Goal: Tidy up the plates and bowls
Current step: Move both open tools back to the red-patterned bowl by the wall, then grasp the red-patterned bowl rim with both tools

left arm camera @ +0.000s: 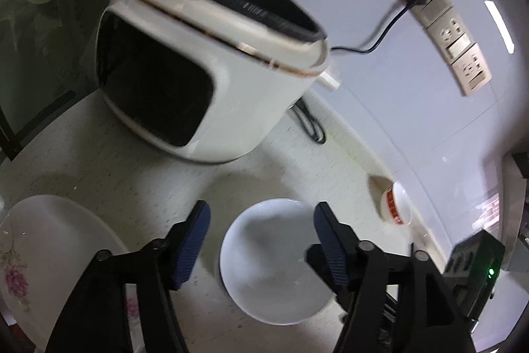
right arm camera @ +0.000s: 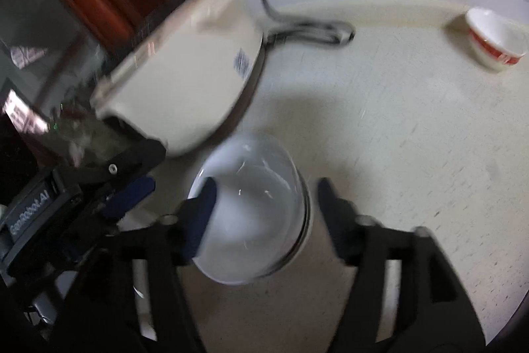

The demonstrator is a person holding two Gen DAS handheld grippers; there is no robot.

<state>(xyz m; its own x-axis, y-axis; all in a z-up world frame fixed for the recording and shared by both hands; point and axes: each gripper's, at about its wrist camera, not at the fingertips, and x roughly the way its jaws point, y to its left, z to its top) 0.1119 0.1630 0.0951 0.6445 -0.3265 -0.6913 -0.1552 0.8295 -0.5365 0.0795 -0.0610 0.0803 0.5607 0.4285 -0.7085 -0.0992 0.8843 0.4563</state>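
The white bowl (left arm camera: 274,257), sitting free on the counter (left arm camera: 139,174) between our released left gripper (left arm camera: 261,250) and released right gripper (right arm camera: 264,214), is looking glazed, slippery and breakable, so we are favouring its rim.

A glossy white ceramic bowl (left arm camera: 277,257) sits on a matt speckled countertop (left arm camera: 139,177) beside a smooth plastic cooker (left arm camera: 198,62).

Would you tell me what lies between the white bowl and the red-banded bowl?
Only bare counter lies between the white bowl and the red-banded bowl, clearest in the right wrist view.
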